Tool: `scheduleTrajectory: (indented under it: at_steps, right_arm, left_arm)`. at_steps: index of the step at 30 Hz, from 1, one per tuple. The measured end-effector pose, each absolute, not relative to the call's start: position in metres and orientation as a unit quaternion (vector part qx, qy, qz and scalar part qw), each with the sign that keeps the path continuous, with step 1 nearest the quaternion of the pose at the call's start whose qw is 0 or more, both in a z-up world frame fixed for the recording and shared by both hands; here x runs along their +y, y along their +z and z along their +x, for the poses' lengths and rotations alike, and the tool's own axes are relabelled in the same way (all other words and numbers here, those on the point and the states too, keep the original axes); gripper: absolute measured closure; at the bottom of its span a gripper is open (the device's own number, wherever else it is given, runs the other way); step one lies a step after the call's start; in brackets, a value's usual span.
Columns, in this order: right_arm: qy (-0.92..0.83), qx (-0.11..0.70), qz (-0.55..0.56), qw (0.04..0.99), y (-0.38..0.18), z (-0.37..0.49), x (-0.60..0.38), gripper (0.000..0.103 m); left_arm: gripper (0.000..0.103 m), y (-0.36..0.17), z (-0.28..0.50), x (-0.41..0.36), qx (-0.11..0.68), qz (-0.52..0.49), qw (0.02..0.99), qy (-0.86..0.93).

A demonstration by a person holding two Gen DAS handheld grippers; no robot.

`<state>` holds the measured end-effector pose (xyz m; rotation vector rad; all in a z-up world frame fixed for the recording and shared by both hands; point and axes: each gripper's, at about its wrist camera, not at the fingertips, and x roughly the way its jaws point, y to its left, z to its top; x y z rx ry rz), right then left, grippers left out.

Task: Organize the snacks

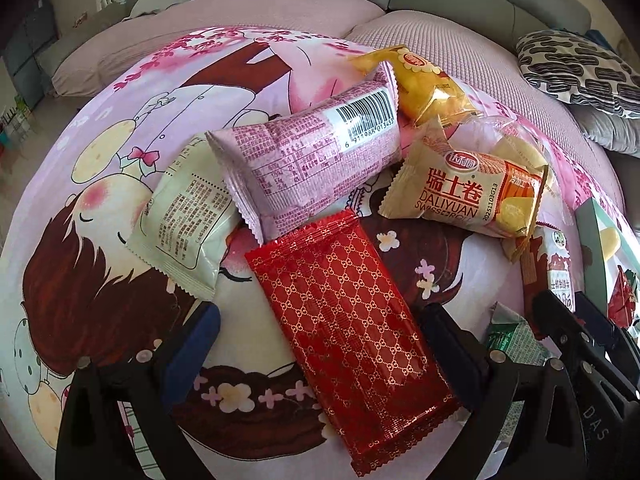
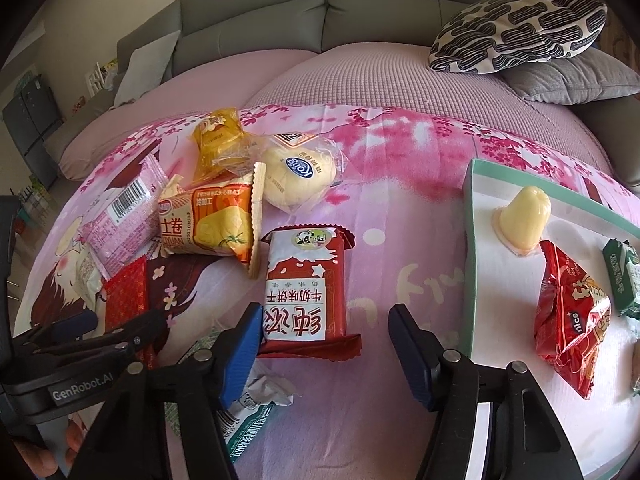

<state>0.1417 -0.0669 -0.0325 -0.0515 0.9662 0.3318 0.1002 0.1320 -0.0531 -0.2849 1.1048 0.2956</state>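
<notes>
Snack packets lie on a pink cartoon sheet (image 1: pixel 100 152). In the left wrist view my left gripper (image 1: pixel 320 344) is open, its fingers on either side of a red patterned packet (image 1: pixel 348 320). Beyond it lie a pink barcode packet (image 1: pixel 312 160), a pale green packet (image 1: pixel 188 216), a Swiss roll pack (image 1: pixel 464 196) and a yellow pack (image 1: pixel 424 84). In the right wrist view my right gripper (image 2: pixel 324 344) is open around the near end of a red-and-white milk biscuit pack (image 2: pixel 306 288). A white tray (image 2: pixel 472 240) at right holds a yellow jelly (image 2: pixel 524 220), a red bag (image 2: pixel 568 320) and a green packet (image 2: pixel 622 280).
A round bun in clear wrap (image 2: pixel 300 176) lies behind the biscuit pack. A green-white wrapper (image 2: pixel 248 412) lies under my right gripper's left finger. A grey sofa back (image 2: pixel 320 0) and a patterned pillow (image 2: pixel 516 32) lie beyond the sheet.
</notes>
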Motion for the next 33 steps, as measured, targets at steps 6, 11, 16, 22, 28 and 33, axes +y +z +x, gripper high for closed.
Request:
scheduleTrajectory:
  at_steps: [6, 11, 16, 22, 28, 33]
  right_arm:
    - [0.165, 0.465, -0.033, 0.869, -0.032, 0.136, -0.063, 0.053]
    - [0.16, 0.474, -0.032, 0.865, -0.031, 0.129, -0.067, 0.054]
    - [0.151, 0.488, -0.027, 0.859, -0.029, 0.123, -0.072, 0.054]
    - [0.148, 0.495, -0.029, 0.856, -0.03, 0.12, -0.073, 0.054]
    - [0.148, 0.497, -0.026, 0.854, -0.031, 0.12, -0.074, 0.054]
    - [0.146, 0.495, -0.037, 0.856, -0.033, 0.121, -0.071, 0.054]
  left_arm:
    - [0.003, -0.053, 0.089, 0.129, 0.518, -0.125, 0.834, 0.141]
    - [0.003, -0.055, 0.093, 0.122, 0.514, -0.119, 0.836, 0.149]
    - [0.004, -0.055, 0.096, 0.118, 0.512, -0.117, 0.837, 0.149]
    - [0.02, -0.05, 0.095, 0.116, 0.511, -0.11, 0.842, 0.136]
    - [0.04, -0.044, 0.095, 0.111, 0.507, -0.102, 0.847, 0.125]
    - [0.044, -0.042, 0.096, 0.105, 0.506, -0.101, 0.849, 0.115]
